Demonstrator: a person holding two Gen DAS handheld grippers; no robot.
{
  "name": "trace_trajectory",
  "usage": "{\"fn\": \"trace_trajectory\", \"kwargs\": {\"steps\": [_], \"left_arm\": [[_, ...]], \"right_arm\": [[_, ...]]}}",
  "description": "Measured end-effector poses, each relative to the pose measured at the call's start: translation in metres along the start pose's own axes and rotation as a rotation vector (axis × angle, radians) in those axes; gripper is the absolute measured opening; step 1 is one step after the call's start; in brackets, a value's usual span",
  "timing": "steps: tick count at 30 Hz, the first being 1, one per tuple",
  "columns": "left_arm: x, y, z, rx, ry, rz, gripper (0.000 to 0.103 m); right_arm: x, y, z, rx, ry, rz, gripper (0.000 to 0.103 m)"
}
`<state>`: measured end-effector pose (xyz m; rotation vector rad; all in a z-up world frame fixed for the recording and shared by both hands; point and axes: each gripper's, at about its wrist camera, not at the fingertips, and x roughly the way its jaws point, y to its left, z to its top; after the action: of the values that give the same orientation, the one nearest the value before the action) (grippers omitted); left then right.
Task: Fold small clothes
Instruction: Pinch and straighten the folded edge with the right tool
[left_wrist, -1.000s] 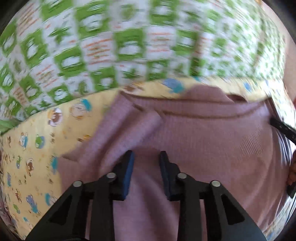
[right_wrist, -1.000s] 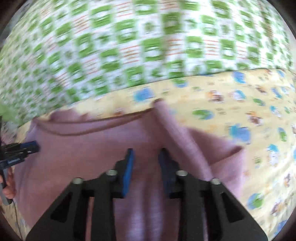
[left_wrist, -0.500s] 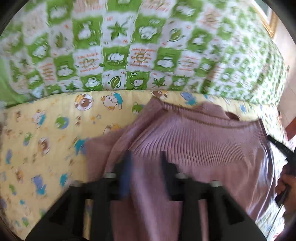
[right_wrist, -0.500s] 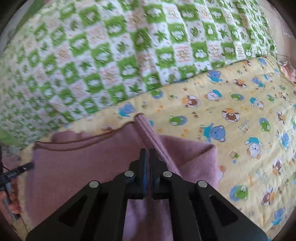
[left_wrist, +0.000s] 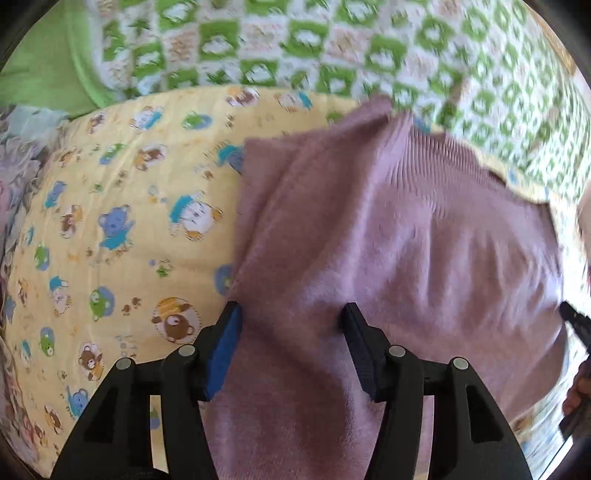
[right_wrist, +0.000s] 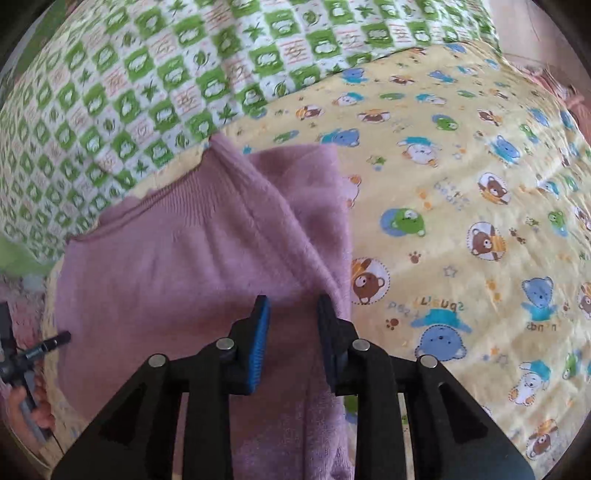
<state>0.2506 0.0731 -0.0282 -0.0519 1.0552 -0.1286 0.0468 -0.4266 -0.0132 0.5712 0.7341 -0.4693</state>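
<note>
A small mauve knit sweater (left_wrist: 399, 236) lies on a yellow sheet with cartoon bears (left_wrist: 122, 229). Its ribbed hem faces the far side and its sleeves are folded in over the body. My left gripper (left_wrist: 291, 314) is open over the sweater's left edge, jaws wide apart, with nothing between them. In the right wrist view the same sweater (right_wrist: 177, 266) lies on the yellow sheet (right_wrist: 461, 206). My right gripper (right_wrist: 293, 306) is open over the folded right sleeve edge, jaws apart and holding nothing.
A green and white checked quilt (left_wrist: 295, 48) lies along the far side and also shows in the right wrist view (right_wrist: 147, 81). A plain green cloth (left_wrist: 44, 62) sits at the far left. The other hand-held gripper (right_wrist: 40, 349) shows at the left edge.
Both grippers were shut on the sweater half a second ago and are open now. The cloth has dropped flat onto the sheet, and both grippers sit lower and closer to it.
</note>
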Motion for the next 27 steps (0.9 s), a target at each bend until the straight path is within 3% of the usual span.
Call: {"fn": "trace_trajectory", "kwargs": {"steps": [4,8,11,15,20,23,27], "left_arm": [[-0.032,0.017,-0.009,-0.035,-0.029,0.003,0.060],[-0.051,0.029,-0.033,-0.081,-0.024,0.002,0.062],[-0.051,0.025,-0.053,-0.101,-0.002,0.017,0.064],[-0.048,0.030,-0.077,-0.133,0.024,0.013,0.064],[-0.040,0.029,-0.082,-0.171,0.040,-0.003,0.064],[-0.036,0.028,-0.085,-0.190,0.042,-0.020,0.064],[-0.034,0.030,-0.092,-0.215,0.052,-0.035,0.067]], "right_arm": [[-0.016,0.031,0.009,-0.058,-0.019,0.062,0.031],[-0.026,0.079,0.007,-0.101,-0.011,0.149,0.045],[-0.024,0.116,0.007,-0.146,0.008,0.212,0.045],[-0.009,0.180,0.009,-0.210,0.067,0.317,0.045],[0.022,0.262,0.009,-0.310,0.143,0.429,0.047],[0.042,0.305,0.006,-0.362,0.188,0.461,0.060],[0.077,0.349,0.007,-0.380,0.263,0.447,0.067]]}}
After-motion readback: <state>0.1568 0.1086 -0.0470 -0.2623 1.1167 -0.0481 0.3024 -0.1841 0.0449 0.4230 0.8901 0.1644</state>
